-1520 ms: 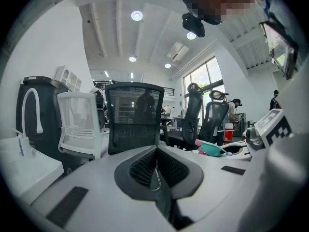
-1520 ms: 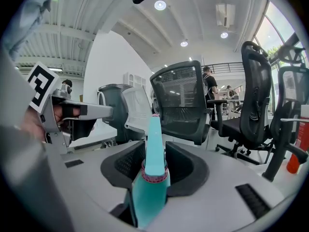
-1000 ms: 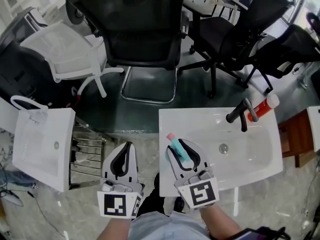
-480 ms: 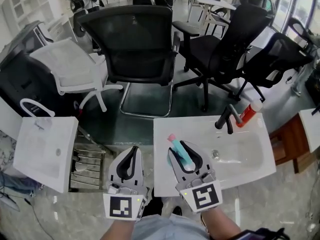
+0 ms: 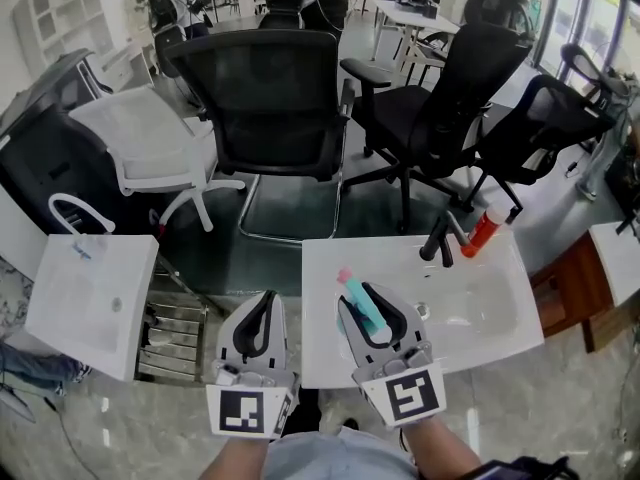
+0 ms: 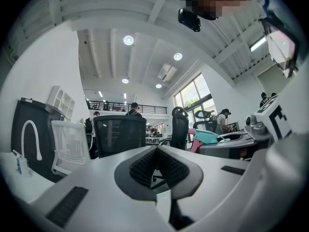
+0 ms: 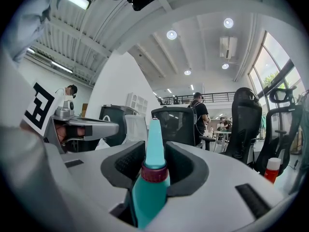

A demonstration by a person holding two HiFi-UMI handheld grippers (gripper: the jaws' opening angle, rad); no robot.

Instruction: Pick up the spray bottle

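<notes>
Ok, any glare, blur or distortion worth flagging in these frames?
Head view: barrel-bent at the edges, evenly lit, sharp. Left gripper view: fisheye circle with dark corners, lamps blown out, mosaic patch at top. Right gripper view: same fisheye, the bottle between the jaws looms large but is sharp.

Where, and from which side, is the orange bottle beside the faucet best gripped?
Grip the orange bottle round its body, below the white cap, probably from the right: it stands upright, and the black faucet crowds its left side.

The spray bottle (image 7: pixel 150 187) is teal with a dark red collar (image 7: pixel 154 173).
</notes>
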